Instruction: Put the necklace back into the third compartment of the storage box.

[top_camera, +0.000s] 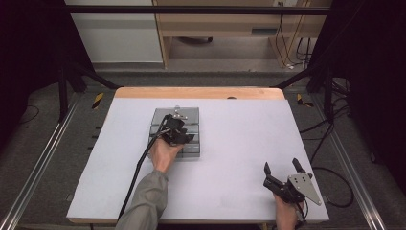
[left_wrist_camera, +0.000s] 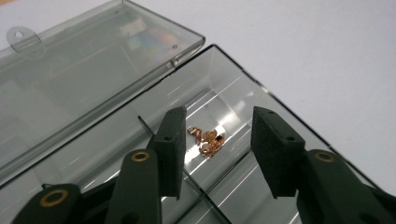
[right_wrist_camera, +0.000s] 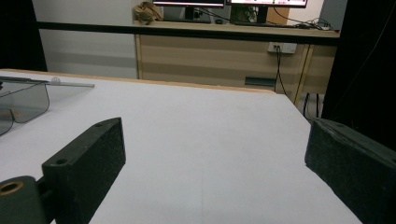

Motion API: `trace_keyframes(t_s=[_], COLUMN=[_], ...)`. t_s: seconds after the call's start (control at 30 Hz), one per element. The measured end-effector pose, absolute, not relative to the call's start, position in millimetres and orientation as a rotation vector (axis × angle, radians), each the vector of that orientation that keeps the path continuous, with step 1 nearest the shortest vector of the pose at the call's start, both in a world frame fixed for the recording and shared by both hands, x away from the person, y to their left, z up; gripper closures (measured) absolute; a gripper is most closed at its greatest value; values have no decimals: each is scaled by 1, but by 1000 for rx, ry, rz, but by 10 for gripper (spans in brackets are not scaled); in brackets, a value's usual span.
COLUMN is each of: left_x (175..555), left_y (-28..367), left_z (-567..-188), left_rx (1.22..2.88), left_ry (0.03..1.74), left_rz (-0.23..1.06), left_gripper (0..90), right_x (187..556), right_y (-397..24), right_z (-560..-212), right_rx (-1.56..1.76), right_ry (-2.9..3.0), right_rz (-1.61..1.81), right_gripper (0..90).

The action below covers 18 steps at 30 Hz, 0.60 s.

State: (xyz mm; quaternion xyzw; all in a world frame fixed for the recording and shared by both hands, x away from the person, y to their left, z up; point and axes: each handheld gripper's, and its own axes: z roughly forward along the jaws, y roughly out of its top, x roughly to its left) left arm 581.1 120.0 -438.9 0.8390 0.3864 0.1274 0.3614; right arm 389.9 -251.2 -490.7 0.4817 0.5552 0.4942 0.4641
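A clear, smoke-tinted plastic box [top_camera: 189, 136] lies on the white counter [top_camera: 239, 143], left of the counter's middle, with its long axis running away from the person. Its hinged lid [left_wrist_camera: 70, 79] is thrown open and lies flat beside the tray, a small hanging tab at its far corner. Thin see-through walls split the tray into compartments; in one of them sits a small heap of tiny copper-coloured metal parts [left_wrist_camera: 208, 140], shiny and irregular in shape.

The left gripper [left_wrist_camera: 217, 149] hangs over the box, its jaws parted to a moderate gap and pointing down into the tray. The copper parts lie in the gap between the jaws, farther along; the jaws hold nothing, and whether their tips touch the tray floor cannot be told. The pads are matte black blocks with a rough, foam-like face.

Well apart from the box, toward the near right corner of the counter, the right gripper [top_camera: 282, 167] is held in the person's hand with its jaws spread wide, empty, pointing away over bare counter. A grey three-cornered plate sits on top of it.
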Motion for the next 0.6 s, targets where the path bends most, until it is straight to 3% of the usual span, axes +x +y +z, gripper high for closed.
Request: trace_keyframes(t_s=[0.17,0.6], left_x=[574,549], left_y=[123,161], left_z=[-428,-414], left_rx=[2117,2010], left_ry=[983,982], left_rz=[357,452], left_gripper=[405,195], right_x=[390,390], right_y=[-251,-251], right_z=[-491,-491], right_rx=[1183,1181], right_ry=[1364,1365], right_rz=[1215,1214], right_gripper=[56,56])
